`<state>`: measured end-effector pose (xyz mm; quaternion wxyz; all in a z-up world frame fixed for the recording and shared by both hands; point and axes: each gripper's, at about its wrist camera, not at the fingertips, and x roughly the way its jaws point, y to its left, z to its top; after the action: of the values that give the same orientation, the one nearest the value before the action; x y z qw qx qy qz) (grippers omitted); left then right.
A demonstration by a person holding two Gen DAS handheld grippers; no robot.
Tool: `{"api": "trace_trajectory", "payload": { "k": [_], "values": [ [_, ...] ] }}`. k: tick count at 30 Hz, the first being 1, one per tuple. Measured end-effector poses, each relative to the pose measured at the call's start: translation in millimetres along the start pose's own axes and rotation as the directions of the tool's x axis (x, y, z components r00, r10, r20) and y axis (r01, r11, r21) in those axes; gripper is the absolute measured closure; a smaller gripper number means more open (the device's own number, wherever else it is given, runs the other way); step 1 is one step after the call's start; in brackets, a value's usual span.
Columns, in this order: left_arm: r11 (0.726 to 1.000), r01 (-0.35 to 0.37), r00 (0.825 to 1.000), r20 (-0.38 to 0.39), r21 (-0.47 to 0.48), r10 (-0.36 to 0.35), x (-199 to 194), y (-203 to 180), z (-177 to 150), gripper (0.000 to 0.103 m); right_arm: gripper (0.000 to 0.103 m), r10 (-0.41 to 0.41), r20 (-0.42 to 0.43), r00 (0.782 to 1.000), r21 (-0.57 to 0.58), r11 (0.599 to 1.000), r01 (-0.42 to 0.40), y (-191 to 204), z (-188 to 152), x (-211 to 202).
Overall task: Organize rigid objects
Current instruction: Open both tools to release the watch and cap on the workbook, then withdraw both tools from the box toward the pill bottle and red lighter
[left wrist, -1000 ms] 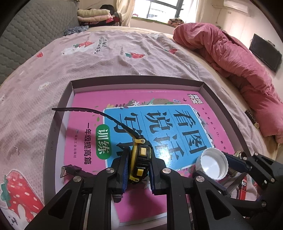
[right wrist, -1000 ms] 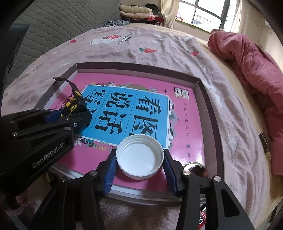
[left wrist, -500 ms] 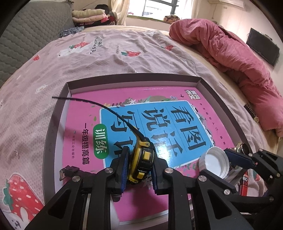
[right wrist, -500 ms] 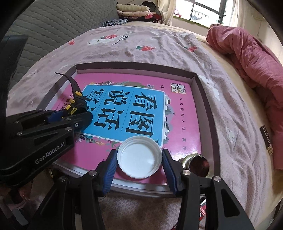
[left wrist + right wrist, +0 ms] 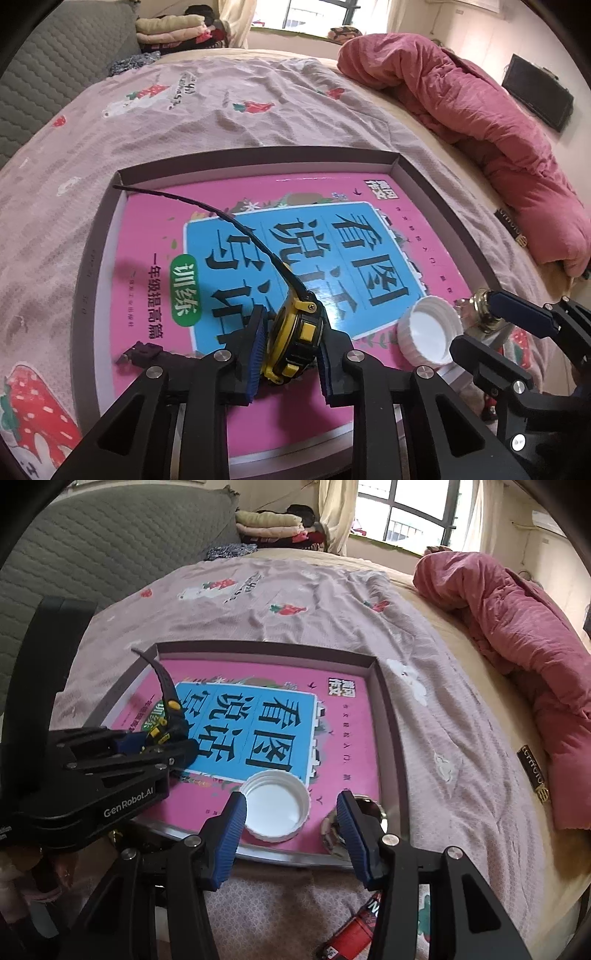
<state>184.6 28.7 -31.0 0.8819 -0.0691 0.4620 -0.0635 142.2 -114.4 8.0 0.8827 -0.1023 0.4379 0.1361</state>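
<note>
Yellow-and-black tape measure [image 5: 295, 341] standing on edge on pink book [image 5: 147, 229] inside shallow tray [image 5: 85, 280]; black strap trailing far-left. Left tongs [image 5: 290, 352] straddling it, jaws just easing apart, left pad clear, right pad apparently clear too.

From right wrist: white cap [image 5: 276, 805] lying open-side up, near tray edge, between released right tongs [image 5: 291, 821], nosed steeply down.
</note>
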Motion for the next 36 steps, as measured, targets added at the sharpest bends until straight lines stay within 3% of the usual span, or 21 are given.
{"api": "trace_trajectory", "payload": {
  "k": [2,6,9,14,20,30,36],
  "values": [
    [1.0,0.001,1.0,-0.003,0.014,-0.001,0,-3,-1,0.077,0.052,0.0,0.0,1.0,0.013,1.0,0.0,-2,-1,-1],
    [0.999,0.015,1.0,-0.014,0.032,-0.014,0,-9,-1,0.063,0.052,0.002,0.003,1.0,0.039,0.999,-0.002,-5,-5,-4],
    [0.999,0.023,1.0,-0.021,0.036,-0.022,-1,-11,-2,0.059,0.052,-0.002,0.013,1.0,0.053,0.999,0.001,-9,-6,-7],
    [0.997,0.075,0.997,-0.034,-0.018,-0.076,-4,-5,-3,0.052,0.052,0.006,0.025,1.0,0.098,0.995,-0.008,-19,-6,-11],
    [0.998,0.06,0.998,-0.02,-0.016,-0.061,-10,-4,-7,0.046,0.051,0.012,0.036,0.999,0.127,0.992,-0.016,-28,-7,-20],
    [0.994,0.098,0.991,0.093,-0.057,-0.093,-46,2,-13,0.037,0.047,0.03,0.068,0.997,0.162,0.986,-0.041,-39,-11,-32],
    [0.992,0.091,0.991,0.104,-0.085,-0.082,-57,5,-19,0.036,0.047,0.029,0.083,0.996,0.17,0.985,-0.042,-42,-12,-40]
  ]
}}
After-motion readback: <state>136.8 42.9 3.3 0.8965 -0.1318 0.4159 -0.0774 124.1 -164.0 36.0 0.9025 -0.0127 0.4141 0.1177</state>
